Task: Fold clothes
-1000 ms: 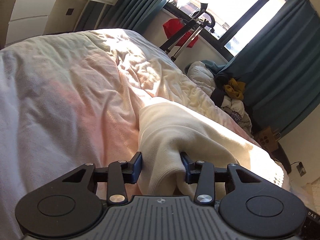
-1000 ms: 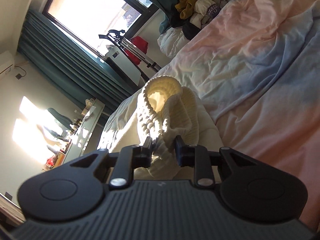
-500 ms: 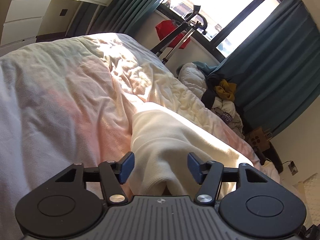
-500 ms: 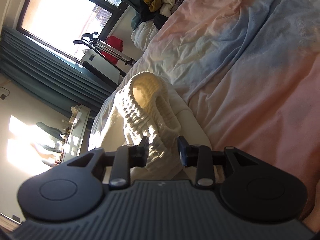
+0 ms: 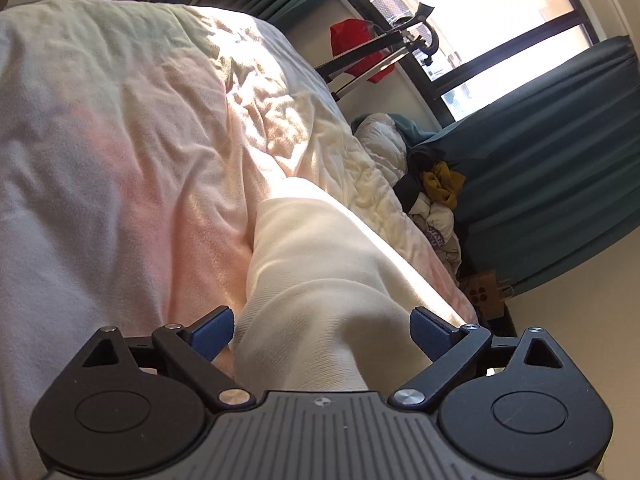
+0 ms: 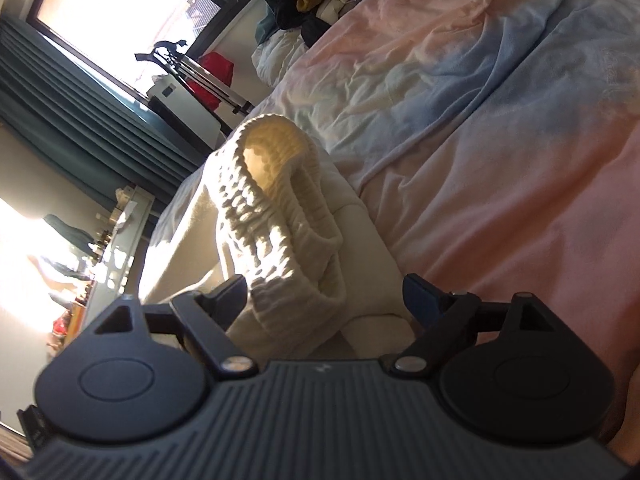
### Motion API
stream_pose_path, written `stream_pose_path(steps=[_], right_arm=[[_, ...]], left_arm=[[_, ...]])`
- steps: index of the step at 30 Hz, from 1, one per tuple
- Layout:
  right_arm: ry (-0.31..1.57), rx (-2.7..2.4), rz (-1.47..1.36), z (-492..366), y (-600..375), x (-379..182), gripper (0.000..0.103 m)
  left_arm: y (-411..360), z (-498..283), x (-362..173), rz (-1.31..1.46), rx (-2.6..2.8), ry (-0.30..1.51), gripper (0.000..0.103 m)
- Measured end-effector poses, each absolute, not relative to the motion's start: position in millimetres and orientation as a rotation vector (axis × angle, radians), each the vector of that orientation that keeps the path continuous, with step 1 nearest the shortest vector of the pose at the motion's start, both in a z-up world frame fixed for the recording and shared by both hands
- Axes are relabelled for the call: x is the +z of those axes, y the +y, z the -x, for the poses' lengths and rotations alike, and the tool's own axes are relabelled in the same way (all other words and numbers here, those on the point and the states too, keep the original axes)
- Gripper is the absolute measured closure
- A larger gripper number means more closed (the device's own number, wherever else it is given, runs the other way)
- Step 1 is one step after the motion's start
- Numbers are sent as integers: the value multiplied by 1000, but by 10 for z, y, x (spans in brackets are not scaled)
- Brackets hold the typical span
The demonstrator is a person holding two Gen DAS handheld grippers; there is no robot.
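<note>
Left gripper (image 5: pixel 322 330): fingers spread wide, blue pads to either side of a cream fold, holding nothing; the left pad sits just beside the cloth, the right pad stands apart from it.
Right gripper (image 6: pixel 324 298): fingers also spread wide, gripping nothing; the left finger lies close against the ribbed knit, the right finger is clear of it.
Sweater (image 5: pixel 320 280): cream garment lying on the bed, running from between the left gripper's fingers away toward the far side; smooth fabric in the left wrist view.
Ribbed cuff or hem (image 6: pixel 276 216): chunky cream knit, bunched into an open loop that stands up from the bed in the right wrist view, near end resting between the right gripper's fingers; which part of the garment it is cannot be told.
Bed cover (image 5: pixel 120 160): rumpled, pastel pink, blue and white, sunlit in patches, under the sweater.
Clothes pile (image 5: pixel 432 196): mixed garments, one mustard yellow, heaped at the far right edge of the bed.
Curtains (image 5: pixel 552 168): teal, hanging beside the bright window (image 5: pixel 480 12).
Red item (image 5: pixel 356 40): hung on a black and silver frame under the window.
</note>
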State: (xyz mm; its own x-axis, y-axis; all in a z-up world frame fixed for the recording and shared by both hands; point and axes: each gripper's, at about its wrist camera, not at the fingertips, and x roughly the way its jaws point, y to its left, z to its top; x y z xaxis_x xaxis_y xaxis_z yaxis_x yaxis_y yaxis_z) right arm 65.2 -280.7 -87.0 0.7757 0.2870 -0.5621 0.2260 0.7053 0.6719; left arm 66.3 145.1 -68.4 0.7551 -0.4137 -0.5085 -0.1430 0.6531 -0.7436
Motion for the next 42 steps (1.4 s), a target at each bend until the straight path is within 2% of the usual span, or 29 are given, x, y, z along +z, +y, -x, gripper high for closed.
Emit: stream_pose_path(steps=[3, 8, 13, 16, 18, 19, 21, 23, 29, 34, 42], right_arm=[[753, 42, -810, -770, -2788, -1007, 5], [785, 143, -972, -929, -2863, -1203, 3], [675, 284, -1128, -874, -2959, -1211, 3], [708, 255, -1124, -904, -2942, -1292, 4], [707, 204, -1110, -887, -2953, -1306, 26], [702, 198, -1133, -864, -2967, -1313, 29], [691, 186, -1179, -817, -2994, -1326, 44], [674, 187, -1190, -773, -2995, -1277, 48], [585, 256, -1256, -593, -3099, -958, 54], [490, 282, -1282, -324, -3390, -575, 55], [297, 213, -1288, 451, -4336, -96, 55]], left_arm=[[1425, -695, -728, 850, -184, 746, 9], [1466, -715, -814, 904, -180, 758, 9], [1503, -764, -923, 987, -185, 777, 10], [1524, -793, -1016, 1049, -195, 797, 21], [1562, -786, -1058, 1091, -190, 806, 33], [1575, -781, -1067, 1111, -191, 808, 36], [1592, -772, -1066, 1151, -199, 808, 46], [1610, -763, -1065, 1191, -206, 807, 51], [1502, -702, -786, 1252, -273, 781, 57], [1132, -711, -454, 1260, -359, 777, 59], [-126, -708, -157, 1209, -593, 835, 60]])
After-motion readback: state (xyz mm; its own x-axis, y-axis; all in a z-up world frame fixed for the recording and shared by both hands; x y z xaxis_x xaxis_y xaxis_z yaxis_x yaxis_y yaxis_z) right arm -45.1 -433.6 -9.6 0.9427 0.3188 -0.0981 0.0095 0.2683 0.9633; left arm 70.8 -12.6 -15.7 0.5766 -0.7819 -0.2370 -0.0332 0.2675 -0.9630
